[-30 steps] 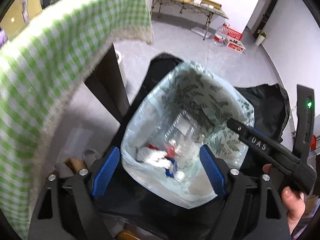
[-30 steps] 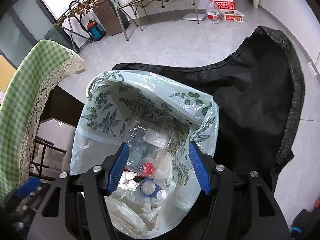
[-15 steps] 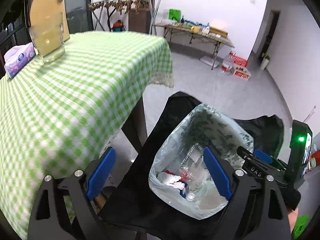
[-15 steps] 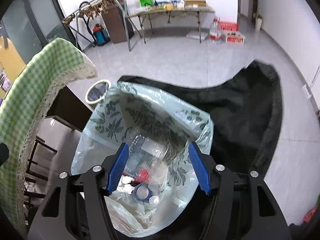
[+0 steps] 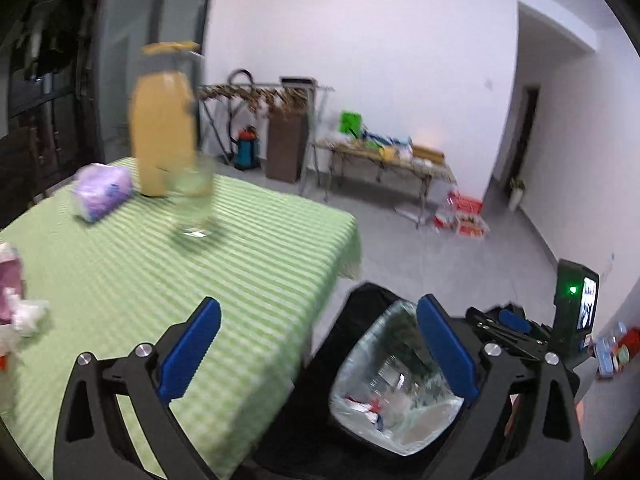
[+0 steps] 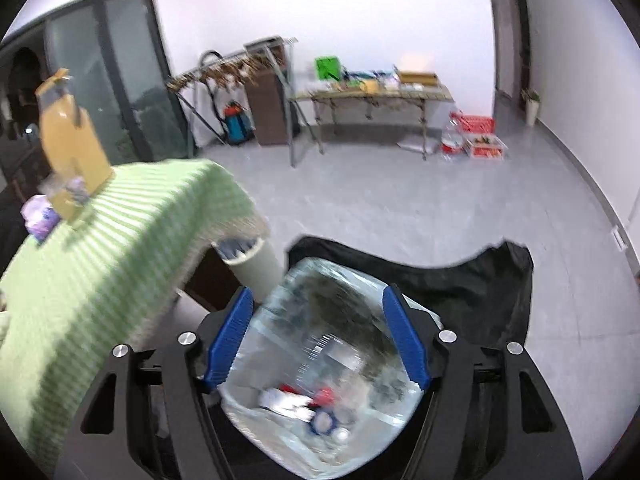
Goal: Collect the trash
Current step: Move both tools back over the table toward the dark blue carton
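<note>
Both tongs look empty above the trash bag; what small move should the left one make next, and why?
Probably swing the left tongs left toward the crumpled white paper at the table's near-left edge. They have just been opening, with nothing between them, the bag already holds a bottle and scraps, and that paper looks like trash left on the cloth.

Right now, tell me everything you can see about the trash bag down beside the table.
The trash bag is thin, translucent pale plastic printed with dark leaf patterns. It stands open-mouthed and upright on dark black fabric, just beside the green checked table. Its rim is crumpled and uneven. Inside lie a clear plastic container, white crumpled scraps, something red and a blue cap, all blurred. Neither gripper touches it; both views only look down into it between open jaws.
</note>
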The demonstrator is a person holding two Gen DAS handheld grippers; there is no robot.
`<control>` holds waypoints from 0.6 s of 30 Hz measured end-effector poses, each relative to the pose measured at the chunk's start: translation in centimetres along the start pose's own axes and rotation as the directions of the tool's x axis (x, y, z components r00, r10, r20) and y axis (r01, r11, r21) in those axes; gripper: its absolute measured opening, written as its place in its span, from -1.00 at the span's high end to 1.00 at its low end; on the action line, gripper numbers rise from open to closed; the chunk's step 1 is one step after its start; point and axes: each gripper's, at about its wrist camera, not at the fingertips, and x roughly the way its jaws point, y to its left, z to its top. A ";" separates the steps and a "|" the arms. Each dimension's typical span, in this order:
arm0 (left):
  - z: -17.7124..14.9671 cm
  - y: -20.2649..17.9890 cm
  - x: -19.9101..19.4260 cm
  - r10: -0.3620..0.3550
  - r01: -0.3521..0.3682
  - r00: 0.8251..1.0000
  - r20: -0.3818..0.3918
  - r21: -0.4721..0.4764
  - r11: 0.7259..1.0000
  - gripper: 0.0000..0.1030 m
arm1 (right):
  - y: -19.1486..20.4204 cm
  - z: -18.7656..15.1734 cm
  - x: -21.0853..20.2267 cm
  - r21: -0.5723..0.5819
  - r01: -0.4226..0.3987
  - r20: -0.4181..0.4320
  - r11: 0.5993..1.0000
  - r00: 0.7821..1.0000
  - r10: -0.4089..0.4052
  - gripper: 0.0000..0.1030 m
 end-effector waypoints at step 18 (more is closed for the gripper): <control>-0.1 19.5 -16.8 0.344 -0.324 0.927 0.148 -0.140 0.936 -0.86 | 18.8 -0.6 -9.2 -0.298 -0.367 0.128 0.881 0.899 0.418 -0.64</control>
